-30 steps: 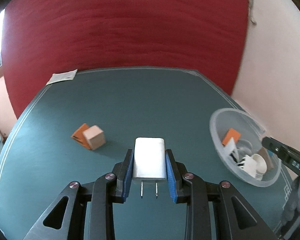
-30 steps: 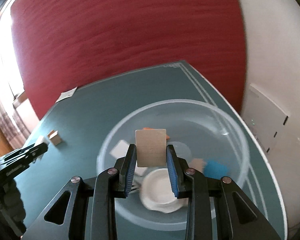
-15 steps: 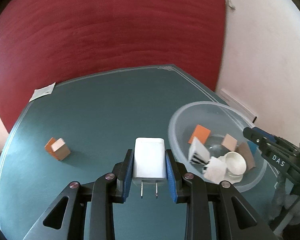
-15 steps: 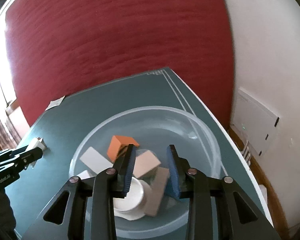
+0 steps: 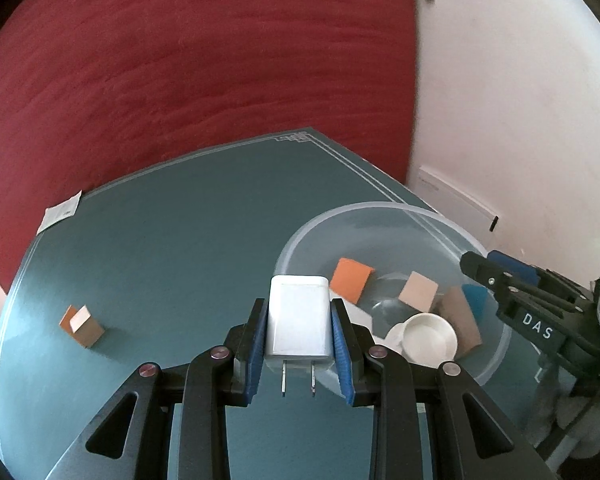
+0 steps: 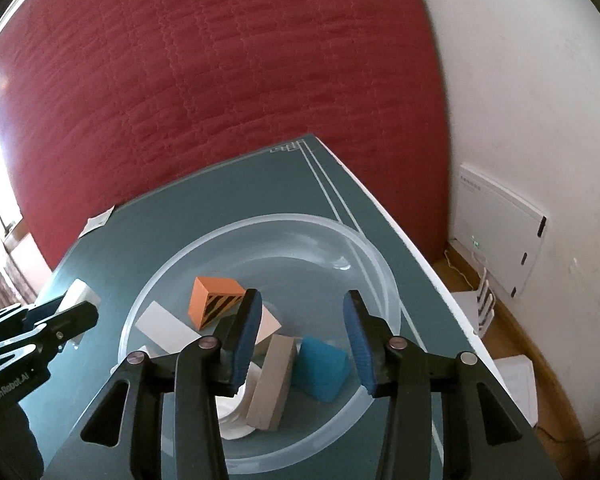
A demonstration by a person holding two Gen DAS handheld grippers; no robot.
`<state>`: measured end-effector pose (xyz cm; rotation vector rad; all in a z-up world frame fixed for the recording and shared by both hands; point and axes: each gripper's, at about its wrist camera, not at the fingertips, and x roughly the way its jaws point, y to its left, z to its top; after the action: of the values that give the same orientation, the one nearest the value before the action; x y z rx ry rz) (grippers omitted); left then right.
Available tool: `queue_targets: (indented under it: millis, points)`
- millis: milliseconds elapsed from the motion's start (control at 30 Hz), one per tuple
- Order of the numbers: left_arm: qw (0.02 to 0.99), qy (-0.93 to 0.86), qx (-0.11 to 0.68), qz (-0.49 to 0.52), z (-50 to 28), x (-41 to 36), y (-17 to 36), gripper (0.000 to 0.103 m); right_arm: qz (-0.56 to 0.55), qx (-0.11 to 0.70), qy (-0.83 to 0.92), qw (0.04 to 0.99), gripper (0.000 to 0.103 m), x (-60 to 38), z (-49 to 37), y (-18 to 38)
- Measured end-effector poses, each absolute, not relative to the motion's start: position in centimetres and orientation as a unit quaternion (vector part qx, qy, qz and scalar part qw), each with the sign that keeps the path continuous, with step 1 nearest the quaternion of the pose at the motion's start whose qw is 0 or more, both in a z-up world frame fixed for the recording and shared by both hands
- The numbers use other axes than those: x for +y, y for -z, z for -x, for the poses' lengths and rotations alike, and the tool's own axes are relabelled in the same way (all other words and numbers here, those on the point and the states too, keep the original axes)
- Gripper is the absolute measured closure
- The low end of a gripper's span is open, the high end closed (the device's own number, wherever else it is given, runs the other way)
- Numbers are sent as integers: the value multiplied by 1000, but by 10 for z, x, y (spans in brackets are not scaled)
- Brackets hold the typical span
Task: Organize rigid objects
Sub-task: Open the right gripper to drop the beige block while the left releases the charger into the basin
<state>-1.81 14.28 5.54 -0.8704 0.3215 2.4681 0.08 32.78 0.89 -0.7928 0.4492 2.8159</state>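
Note:
My left gripper (image 5: 300, 322) is shut on a white plug adapter (image 5: 299, 316), prongs toward the camera, just left of the clear plastic bowl (image 5: 452, 220). The bowl (image 6: 220, 240) holds an orange box (image 6: 212, 304), a tan block (image 6: 272, 380), a blue block (image 6: 322, 366), a white card (image 6: 164, 326) and a white cup (image 5: 430, 338). My right gripper (image 6: 302, 340) hangs over the bowl; its jaws are opening with nothing between the pads. In the right wrist view the left gripper (image 6: 66, 316) shows at the left with the adapter.
A small brown and orange box (image 5: 82, 326) stands on the green table (image 5: 180, 240) at the left. A white paper slip (image 5: 60, 212) lies at the far left corner. A red padded wall stands behind; a white wall unit (image 6: 500, 228) lies right of the table edge.
My right gripper let go of the tan block, which now lies in the bowl, and its jaws have spread. My left gripper carried the adapter right, toward the bowl.

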Motion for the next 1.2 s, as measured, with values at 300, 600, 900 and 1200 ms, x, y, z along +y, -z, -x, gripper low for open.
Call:
queue_targets:
  millis: [300, 600, 900, 1200]
  points:
    - [271, -898, 136, 317, 17, 164, -52, 71, 263, 161, -946, 96, 58, 337, -5, -10]
    - [289, -893, 142, 313, 15, 171, -54, 71, 263, 163, -946, 97, 58, 336, -6, -10]
    - [308, -891, 123, 311, 18, 162, -55, 5, 265, 163, -945, 98, 57, 337, -5, -8]
    - [252, -914, 105, 300, 14, 124, -51, 5, 270, 154, -945, 98, 57, 332, -7, -6]
